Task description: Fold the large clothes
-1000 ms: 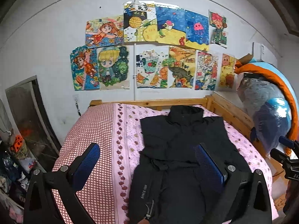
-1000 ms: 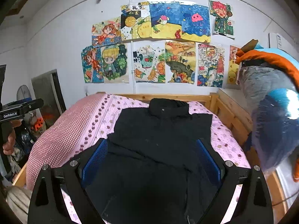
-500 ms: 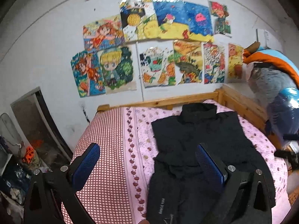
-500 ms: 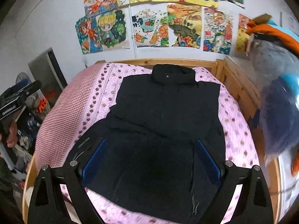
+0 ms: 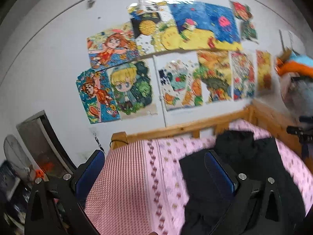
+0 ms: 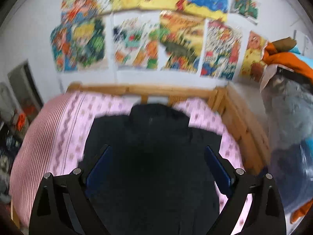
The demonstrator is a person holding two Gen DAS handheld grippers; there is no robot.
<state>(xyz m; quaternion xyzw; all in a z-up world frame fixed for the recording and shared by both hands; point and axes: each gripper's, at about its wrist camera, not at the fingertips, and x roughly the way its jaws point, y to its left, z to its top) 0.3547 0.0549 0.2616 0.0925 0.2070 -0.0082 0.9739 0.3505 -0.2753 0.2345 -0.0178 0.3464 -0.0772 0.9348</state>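
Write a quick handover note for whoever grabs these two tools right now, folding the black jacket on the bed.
Left tool: open, empty, above the bed's left side, over the pink sheet, with the jacket's edge at its right finger.
Right tool: open, empty, centred above the black jacket.
The jacket lies on the wooden bed, collar toward the headboard and poster wall. Both views are motion-blurred, so details are unclear.
Done: no fold can be made out.
Left: grasp the jacket and do the folding.
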